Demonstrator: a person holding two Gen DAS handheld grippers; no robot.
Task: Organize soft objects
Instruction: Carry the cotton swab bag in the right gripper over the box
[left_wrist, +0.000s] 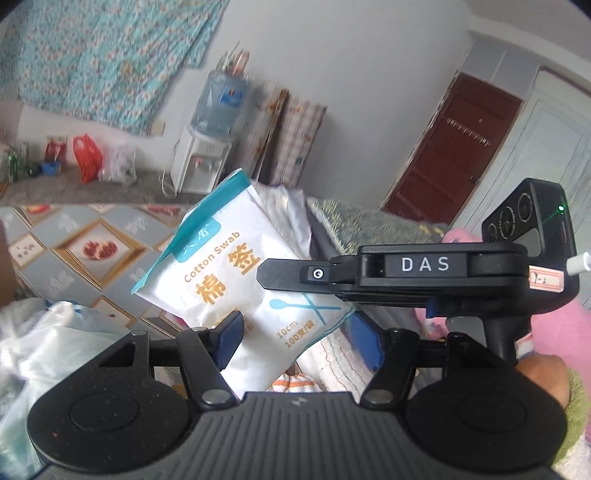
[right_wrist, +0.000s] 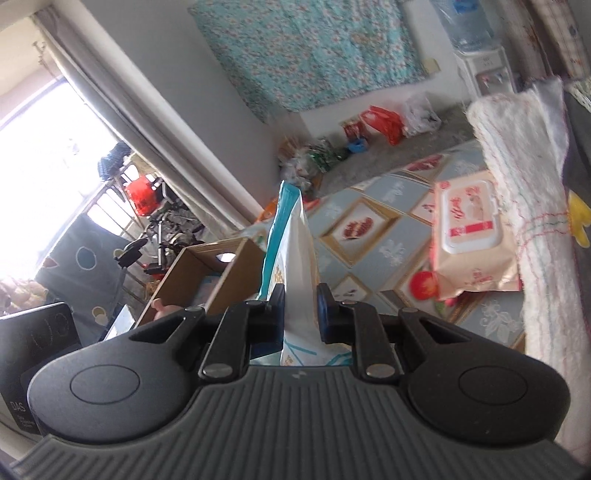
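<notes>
A white and teal cotton swab bag (left_wrist: 236, 273) hangs in the air above the patterned table. My right gripper (right_wrist: 301, 314) is shut on this bag (right_wrist: 295, 258), seen edge-on between its blue pads. In the left wrist view the right gripper (left_wrist: 280, 275) reaches in from the right and pinches the bag. My left gripper (left_wrist: 295, 339) is open, its blue pads on either side of the bag's lower part without pressing it.
An open cardboard box (right_wrist: 207, 273) sits at the table's left. A pink wet wipes pack (right_wrist: 469, 236) lies on the patterned tablecloth (right_wrist: 373, 221). A rolled white towel (right_wrist: 528, 206) stands at the right. Crumpled plastic bags (left_wrist: 40, 343) lie at the left.
</notes>
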